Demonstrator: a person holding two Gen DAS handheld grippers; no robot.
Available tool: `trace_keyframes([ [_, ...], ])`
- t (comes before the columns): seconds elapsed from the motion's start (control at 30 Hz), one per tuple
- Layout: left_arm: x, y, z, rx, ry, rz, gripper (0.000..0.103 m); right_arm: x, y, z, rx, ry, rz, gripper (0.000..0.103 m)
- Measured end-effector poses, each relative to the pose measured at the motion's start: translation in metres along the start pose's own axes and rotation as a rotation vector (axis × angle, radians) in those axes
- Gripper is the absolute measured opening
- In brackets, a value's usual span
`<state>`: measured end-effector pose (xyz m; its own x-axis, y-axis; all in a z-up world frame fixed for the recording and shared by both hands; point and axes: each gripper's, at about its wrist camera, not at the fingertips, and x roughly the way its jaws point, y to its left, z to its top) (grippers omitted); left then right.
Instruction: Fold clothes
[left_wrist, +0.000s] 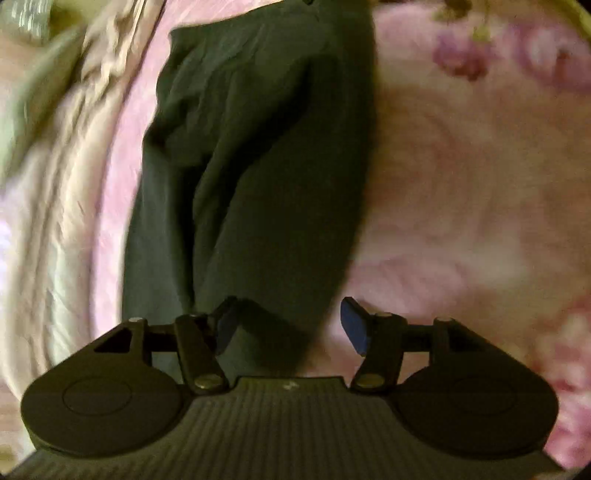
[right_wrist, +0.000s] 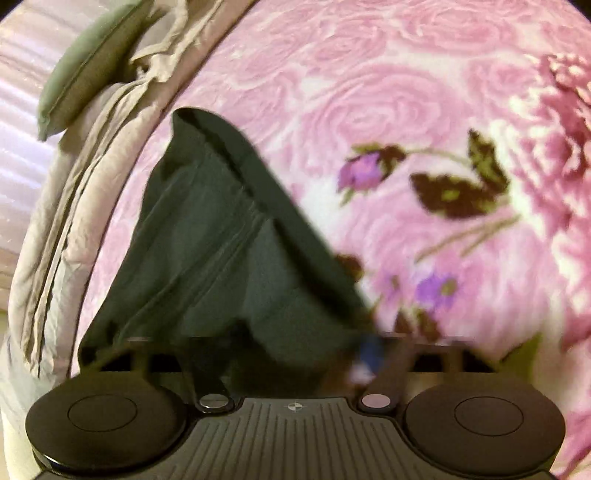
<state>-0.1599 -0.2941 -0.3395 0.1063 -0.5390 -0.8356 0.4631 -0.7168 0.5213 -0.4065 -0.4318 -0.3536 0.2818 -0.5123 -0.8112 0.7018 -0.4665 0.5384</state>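
A dark green garment (left_wrist: 240, 166) lies stretched out lengthwise on a pink floral bedspread (left_wrist: 461, 184). My left gripper (left_wrist: 290, 328) hovers over its near end and is open. Its blue pads (left_wrist: 354, 328) stand well apart, and the cloth under them is not pinched. In the right wrist view the same garment (right_wrist: 221, 229) rises in a bunched, tent-like heap towards my right gripper (right_wrist: 291, 354). The cloth fills the gap between the fingers and hides the left one. The blue right pad (right_wrist: 369, 350) is smeared by motion at the cloth's edge. I cannot tell whether it presses on the cloth.
A rumpled beige duvet (right_wrist: 74, 206) runs along the left side of the bed, with a grey-green pillow (right_wrist: 85, 70) on its far end. The floral bedspread (right_wrist: 424, 129) stretches away to the right of the garment.
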Motion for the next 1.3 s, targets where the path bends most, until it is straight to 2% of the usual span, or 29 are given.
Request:
trace_keyframes([
  [0.03,0.007,0.001,0.004,-0.009,0.008,0.006,0.048,0.001,-0.002,0.006,0.009,0.005,0.006,0.020],
  [0.07,0.011,0.004,0.007,-0.027,0.022,-0.003,0.030,-0.001,-0.004,0.014,0.002,0.026,0.004,0.014],
  [0.13,0.007,0.011,0.016,-0.053,0.046,-0.034,0.012,-0.014,0.001,0.029,-0.084,0.047,0.001,0.011],
  [0.2,-0.011,0.019,0.029,-0.064,0.028,-0.085,0.010,-0.032,0.006,0.044,-0.157,0.057,0.001,0.009],
  [0.27,-0.038,0.023,0.047,-0.084,-0.010,-0.175,0.008,-0.057,0.007,0.061,-0.226,0.053,-0.024,0.008],
  [0.37,-0.088,0.015,0.084,-0.090,-0.083,-0.375,0.008,-0.093,0.005,0.085,-0.328,0.043,-0.075,0.008],
  [0.43,-0.106,0.001,0.112,-0.137,-0.108,-0.478,0.008,-0.111,-0.003,0.094,-0.379,0.037,-0.134,0.008],
  [0.5,-0.110,-0.016,0.133,-0.191,-0.112,-0.540,0.009,-0.124,-0.015,0.099,-0.418,0.035,-0.200,0.009],
  [0.57,-0.102,-0.033,0.147,-0.243,-0.075,-0.593,0.012,-0.123,-0.035,0.102,-0.393,0.046,-0.250,0.009],
  [0.63,-0.095,-0.044,0.155,-0.295,-0.039,-0.640,0.016,-0.114,-0.055,0.102,-0.331,0.094,-0.252,0.009],
  [0.67,-0.094,-0.044,0.154,-0.319,-0.033,-0.654,0.016,-0.110,-0.059,0.100,-0.325,0.111,-0.254,0.014],
  [0.7,-0.093,-0.038,0.153,-0.345,-0.030,-0.663,0.016,-0.107,-0.063,0.098,-0.321,0.127,-0.258,0.031],
  [0.73,-0.093,-0.029,0.151,-0.372,-0.029,-0.667,0.019,-0.106,-0.061,0.096,-0.341,0.122,-0.277,0.043],
  [0.77,-0.091,-0.018,0.150,-0.401,-0.029,-0.666,0.027,-0.108,-0.059,0.094,-0.357,0.103,-0.295,0.066],
  [0.8,-0.087,-0.005,0.150,-0.430,-0.030,-0.662,0.031,-0.110,-0.057,0.093,-0.372,0.086,-0.311,0.072],
  [0.83,-0.083,0.011,0.149,-0.458,-0.032,-0.646,0.035,-0.112,-0.057,0.094,-0.372,0.077,-0.302,0.072],
  [0.97,-0.049,0.075,0.165,-0.499,-0.046,-0.530,0.039,-0.117,-0.053,0.099,-0.381,0.031,-0.281,0.072],
  [1.0,-0.036,0.092,0.176,-0.499,-0.062,-0.501,0.039,-0.118,-0.051,0.102,-0.386,0.017,-0.277,0.072],
  [1.1,0.010,0.140,0.219,-0.493,-0.117,-0.435,0.042,-0.111,-0.044,0.108,-0.451,0.013,-0.170,0.072],
  [1.17,0.040,0.163,0.249,-0.478,-0.145,-0.408,0.043,-0.095,-0.039,0.112,-0.507,0.060,-0.100,0.072],
  [1.2,0.058,0.173,0.268,-0.454,-0.160,-0.391,0.046,-0.086,-0.036,0.114,-0.544,0.078,-0.073,0.072],
  [1.27,0.090,0.186,0.296,-0.440,-0.175,-0.387,0.060,-0.062,-0.028,0.116,-0.633,0.114,-0.025,0.072],
  [1.3,0.106,0.190,0.308,-0.432,-0.174,-0.387,0.062,-0.049,-0.023,0.118,-0.677,0.128,-0.006,0.072],
])
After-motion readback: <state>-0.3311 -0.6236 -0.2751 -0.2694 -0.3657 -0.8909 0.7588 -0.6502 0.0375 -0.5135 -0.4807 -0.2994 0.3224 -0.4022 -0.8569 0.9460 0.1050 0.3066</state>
